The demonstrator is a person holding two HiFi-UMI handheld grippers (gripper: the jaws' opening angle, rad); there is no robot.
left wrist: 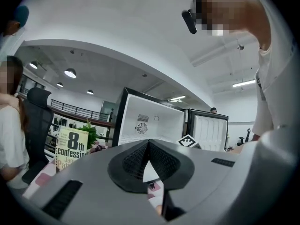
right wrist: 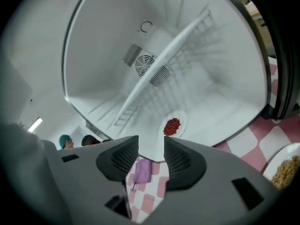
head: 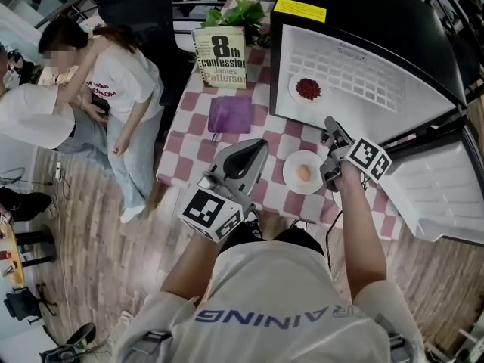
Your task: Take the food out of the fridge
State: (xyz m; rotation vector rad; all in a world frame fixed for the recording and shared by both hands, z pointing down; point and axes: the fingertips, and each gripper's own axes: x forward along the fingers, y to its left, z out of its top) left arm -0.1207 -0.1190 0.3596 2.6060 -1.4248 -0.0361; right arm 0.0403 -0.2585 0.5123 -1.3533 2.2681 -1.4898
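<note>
Over the pink-and-white checked tablecloth (head: 189, 131), the left gripper (head: 259, 148) has its jaws pressed together with nothing held, pointing toward a flat purple pouch (head: 230, 114). A round white plate of tan food (head: 292, 180) sits on the cloth just beside the right gripper (head: 333, 125), whose jaws stand apart and empty. Further right, a round white plate of red food (head: 294, 91) lies inside the open white-lined black fridge (head: 355, 74).

Wood-plank floor (head: 83, 233). Table (head: 185, 153) w/ pink-white checked cloth at centre, black office chair (head: 140, 10) behind it. Overhead: white ceiling, round lights (left wrist: 70, 72), strip light (left wrist: 245, 83) at rt. Balcony railing (left wrist: 75, 109) in bkgd.
</note>
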